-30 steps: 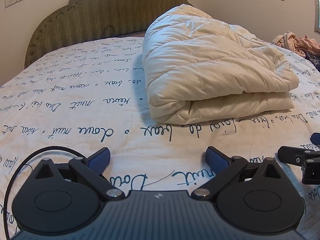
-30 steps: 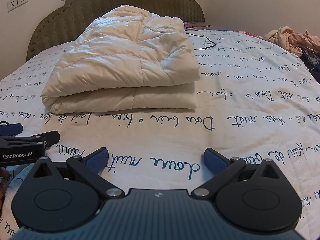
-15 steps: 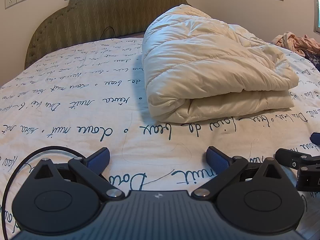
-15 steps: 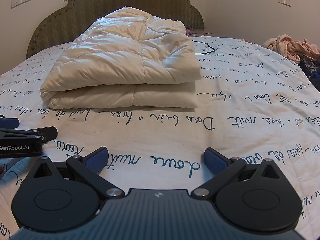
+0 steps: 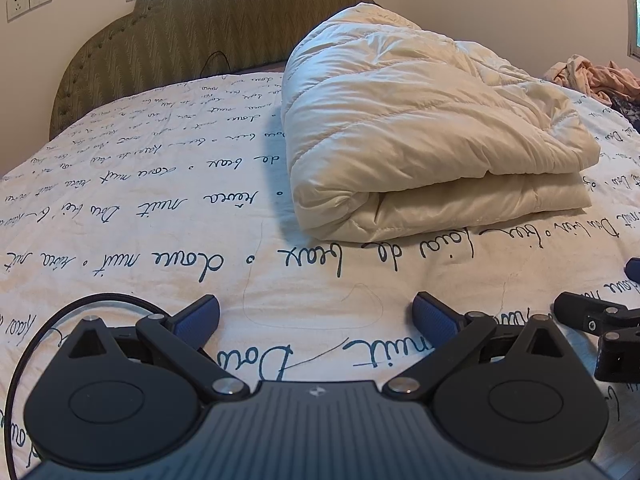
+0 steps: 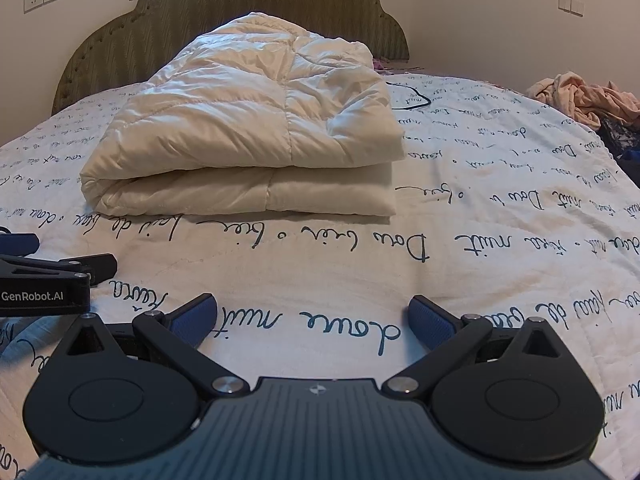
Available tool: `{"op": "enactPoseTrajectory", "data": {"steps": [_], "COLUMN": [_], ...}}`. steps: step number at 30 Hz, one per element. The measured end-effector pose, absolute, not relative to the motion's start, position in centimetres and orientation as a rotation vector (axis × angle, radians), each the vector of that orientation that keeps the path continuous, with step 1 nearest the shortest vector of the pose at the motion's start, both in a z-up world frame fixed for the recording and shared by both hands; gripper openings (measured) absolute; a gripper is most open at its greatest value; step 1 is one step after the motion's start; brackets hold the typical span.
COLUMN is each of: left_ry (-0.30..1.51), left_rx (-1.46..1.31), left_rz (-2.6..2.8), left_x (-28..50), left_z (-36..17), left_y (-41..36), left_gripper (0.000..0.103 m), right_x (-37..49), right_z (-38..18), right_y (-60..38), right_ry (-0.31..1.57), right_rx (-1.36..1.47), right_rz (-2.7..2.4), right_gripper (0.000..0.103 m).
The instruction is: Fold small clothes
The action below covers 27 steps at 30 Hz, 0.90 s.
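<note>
A heap of pink and beige small clothes [image 5: 596,80] lies at the far right of the bed; it also shows in the right wrist view [image 6: 584,98]. My left gripper [image 5: 316,318] is open and empty, low over the script-printed bedspread [image 5: 120,208]. My right gripper [image 6: 312,318] is open and empty too, low over the bedspread [image 6: 500,184]. Each gripper shows at the edge of the other's view: the right one [image 5: 600,320] and the left one [image 6: 48,276]. Both are far from the clothes.
A folded cream duvet [image 5: 420,140] lies mid-bed ahead of both grippers, also in the right wrist view [image 6: 256,136]. A green padded headboard [image 5: 192,32] stands behind. A black cable [image 6: 412,98] lies beyond the duvet. Dark fabric [image 6: 620,136] sits below the clothes heap.
The right gripper has dropped slightly and turned a little, so the duvet sits more centred in its view. The left gripper has barely moved.
</note>
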<state>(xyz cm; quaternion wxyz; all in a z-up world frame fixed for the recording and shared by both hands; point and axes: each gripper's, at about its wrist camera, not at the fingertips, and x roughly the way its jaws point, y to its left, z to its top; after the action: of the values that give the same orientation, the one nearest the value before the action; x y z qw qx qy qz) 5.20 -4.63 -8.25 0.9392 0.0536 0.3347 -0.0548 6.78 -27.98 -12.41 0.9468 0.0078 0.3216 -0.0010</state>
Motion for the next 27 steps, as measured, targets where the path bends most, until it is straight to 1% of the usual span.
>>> {"op": "enactPoseTrajectory", "data": {"steps": [5,9,27], "left_ry": [0.670,0.669,0.683], "left_rx": [0.094,0.062,0.077], "left_rz": [-0.101,-0.095,-0.095], "left_x": [4.9,4.8,5.0], "left_z": [-8.1,-8.0,-8.3], "left_y": [-4.3,-3.7,-4.0], "left_gripper": [0.103,0.103,0.103], "right_x": [7.1,7.7,7.6], "right_z": [-11.5,-12.2,-12.7], "right_y": [-27.9,-28.2,-27.9], "right_ry": [0.627,0.653,0.656], "right_rx": [0.015,0.009,-0.004], "right_rz": [-0.010,-0.013,-0.013], "right_gripper": [0.103,0.103,0.103]}}
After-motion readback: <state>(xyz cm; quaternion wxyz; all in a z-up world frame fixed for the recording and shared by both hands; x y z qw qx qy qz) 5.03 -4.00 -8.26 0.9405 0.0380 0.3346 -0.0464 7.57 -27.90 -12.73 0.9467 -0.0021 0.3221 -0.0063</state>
